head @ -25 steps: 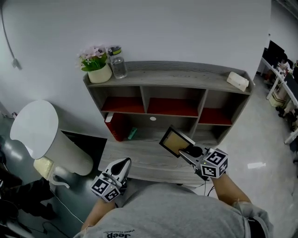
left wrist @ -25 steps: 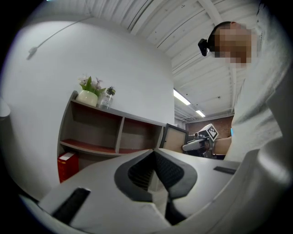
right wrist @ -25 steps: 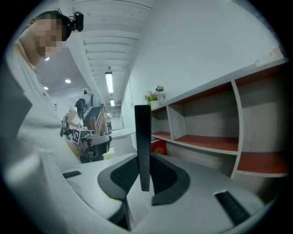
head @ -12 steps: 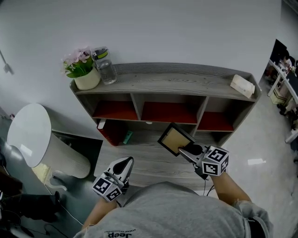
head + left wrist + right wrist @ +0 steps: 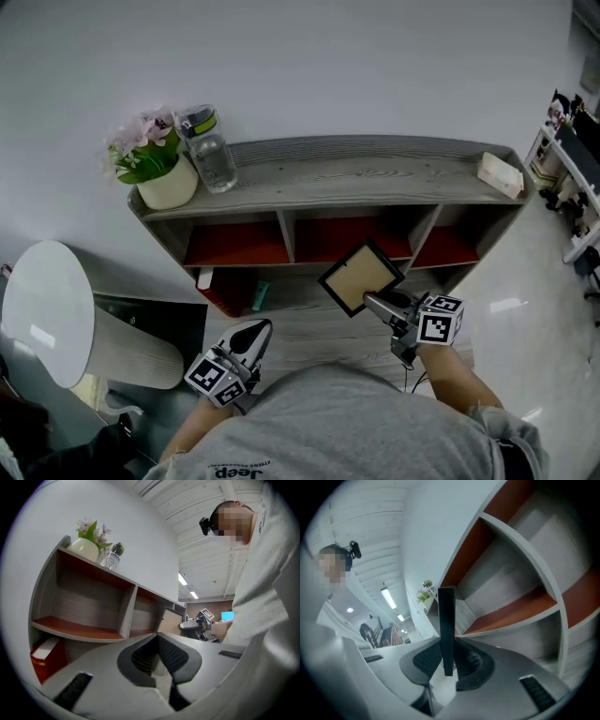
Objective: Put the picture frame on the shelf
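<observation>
Mid-carry, the right gripper (image 5: 375, 302) clamps the black-edged tan picture frame (image 5: 361, 277) in the air before the grey wooden shelf (image 5: 356, 173); next it likely needs standing upright on a board, with the left gripper (image 5: 251, 337) closed and empty.

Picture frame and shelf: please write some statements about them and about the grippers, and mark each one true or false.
1. The right gripper is shut on the edge of the picture frame. True.
2. The picture frame stands on the shelf. False: it is held in the air in front of the shelf.
3. A flower pot and a bottle stand on the top board, at its left end in the head view. True.
4. The left gripper holds the bottle. False: it is shut with nothing between its jaws.
</observation>
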Motion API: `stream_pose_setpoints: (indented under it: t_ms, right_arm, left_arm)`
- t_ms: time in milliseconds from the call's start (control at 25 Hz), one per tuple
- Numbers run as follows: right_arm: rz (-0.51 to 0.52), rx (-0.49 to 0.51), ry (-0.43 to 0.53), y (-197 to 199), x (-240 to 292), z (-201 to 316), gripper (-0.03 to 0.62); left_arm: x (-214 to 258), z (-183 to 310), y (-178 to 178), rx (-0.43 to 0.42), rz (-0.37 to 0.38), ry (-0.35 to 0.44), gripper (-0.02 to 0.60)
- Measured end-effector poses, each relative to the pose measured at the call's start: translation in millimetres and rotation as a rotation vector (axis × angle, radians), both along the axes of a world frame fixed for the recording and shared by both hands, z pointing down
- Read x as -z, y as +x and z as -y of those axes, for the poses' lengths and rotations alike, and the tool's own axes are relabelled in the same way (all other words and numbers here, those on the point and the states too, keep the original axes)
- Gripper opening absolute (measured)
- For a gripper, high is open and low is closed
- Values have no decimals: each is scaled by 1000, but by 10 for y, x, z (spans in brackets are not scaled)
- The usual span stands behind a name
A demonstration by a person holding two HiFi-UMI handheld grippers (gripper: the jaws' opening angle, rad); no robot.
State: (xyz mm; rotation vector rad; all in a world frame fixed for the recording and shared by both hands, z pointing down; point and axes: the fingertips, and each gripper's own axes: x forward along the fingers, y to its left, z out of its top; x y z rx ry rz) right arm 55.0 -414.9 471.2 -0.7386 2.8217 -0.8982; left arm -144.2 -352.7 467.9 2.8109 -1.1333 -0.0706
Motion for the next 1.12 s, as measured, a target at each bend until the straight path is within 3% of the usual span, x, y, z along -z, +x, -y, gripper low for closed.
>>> stream_pose_setpoints:
  t_ms: [280, 680, 1120]
  right_arm:
    - [191, -90, -175, -18, -116, 155, 77]
    - [429, -189, -430, 139, -471, 333, 77]
    - [554, -247, -556, 96, -650, 546, 78]
  left_arm:
    - [47, 265, -88, -66, -3, 13, 9]
    - [-104, 332, -32, -70, -11, -29, 9]
    - [-144, 365, -131, -44, 5, -55, 9]
